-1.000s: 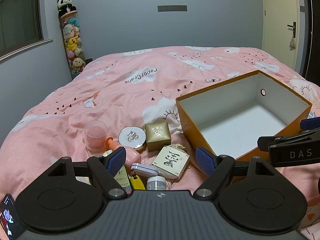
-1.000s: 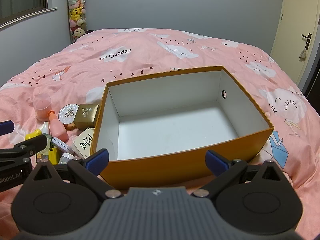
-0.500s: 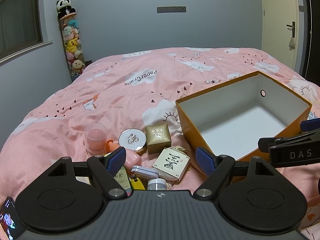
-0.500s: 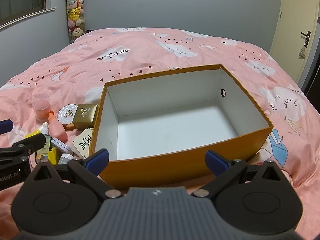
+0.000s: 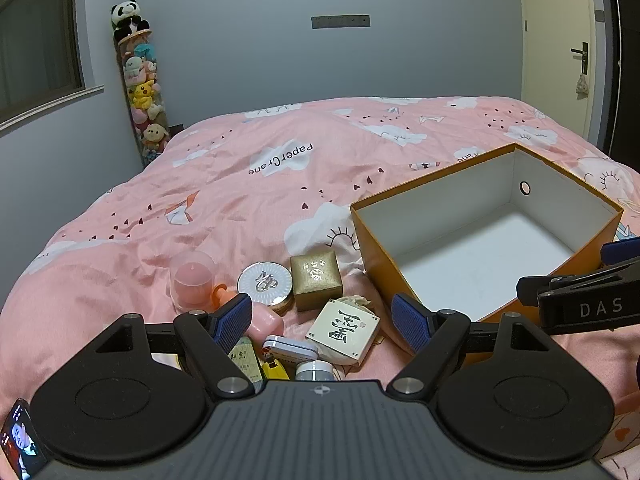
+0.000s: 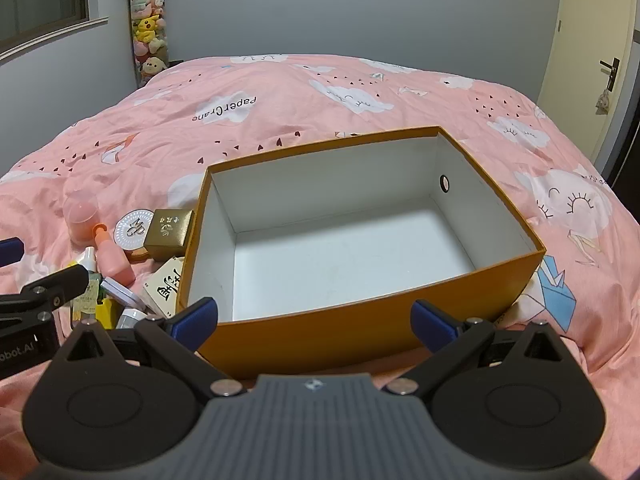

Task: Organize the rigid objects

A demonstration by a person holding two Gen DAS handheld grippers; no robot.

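Hand-held gripper (image 6: 314, 320) spread, orange box (image 6: 360, 320) bare inside

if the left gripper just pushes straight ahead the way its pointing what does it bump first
Probably the white square box with the black character, lying between the open left gripper fingers, with the gold box behind it. Depth is uncertain.

Small items (image 5: 316, 316) clustered beside orange box (image 6: 352, 320) — open, upright.

Left gripper (image 5: 322, 320) jaws spread wide, nothing held. Right gripper (image 6: 314, 318) also spread wide, nothing held. Both level, side by side, pointing forward.
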